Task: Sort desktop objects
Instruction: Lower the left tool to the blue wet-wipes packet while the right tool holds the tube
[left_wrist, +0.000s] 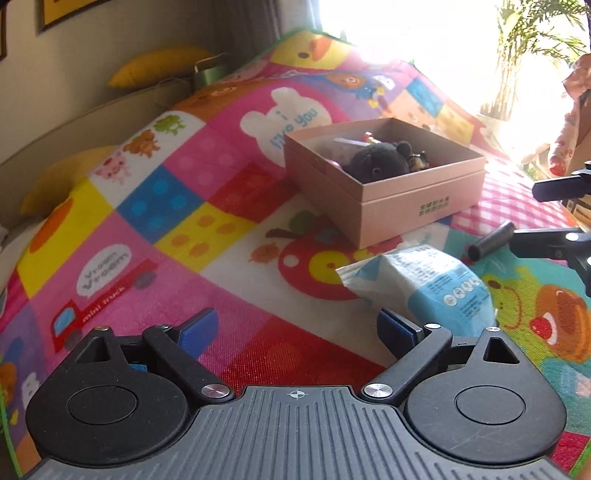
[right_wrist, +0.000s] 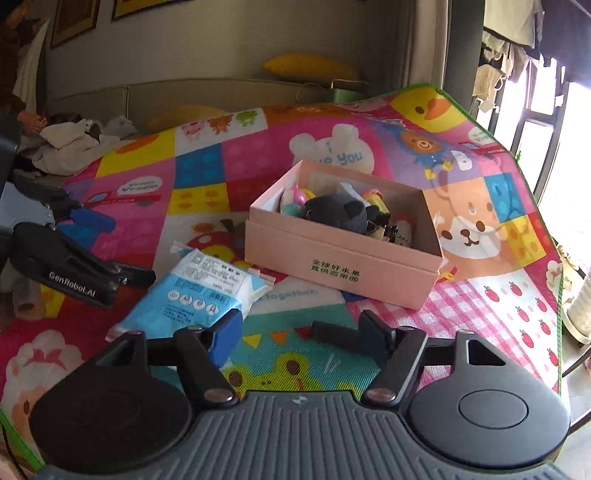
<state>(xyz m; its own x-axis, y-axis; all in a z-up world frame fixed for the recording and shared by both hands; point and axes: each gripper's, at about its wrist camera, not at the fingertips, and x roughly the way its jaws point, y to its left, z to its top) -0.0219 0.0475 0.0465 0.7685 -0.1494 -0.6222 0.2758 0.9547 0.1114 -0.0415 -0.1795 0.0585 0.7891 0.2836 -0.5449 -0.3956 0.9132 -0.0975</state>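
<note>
Though both tongs (left_wrist: 295, 328) (right_wrist: 303, 328) gape empty, the box's (right_wrist: 332, 258) small toys (right_wrist: 369, 218) blur together.

The left tool (left_wrist: 295, 328) hangs over a bright cartoon play mat (left_wrist: 166, 221), its blue pads (left_wrist: 197, 326) spread wide with nothing between them. Just ahead to the right lies a blue-and-white packet (left_wrist: 424, 284). Beyond it sits an open pink box (left_wrist: 402, 206) holding a dark plush toy (left_wrist: 376, 162). At the right edge the right tool (left_wrist: 535, 221) reaches in, with a black cylinder (left_wrist: 491, 242) beside its lower finger.
</note>
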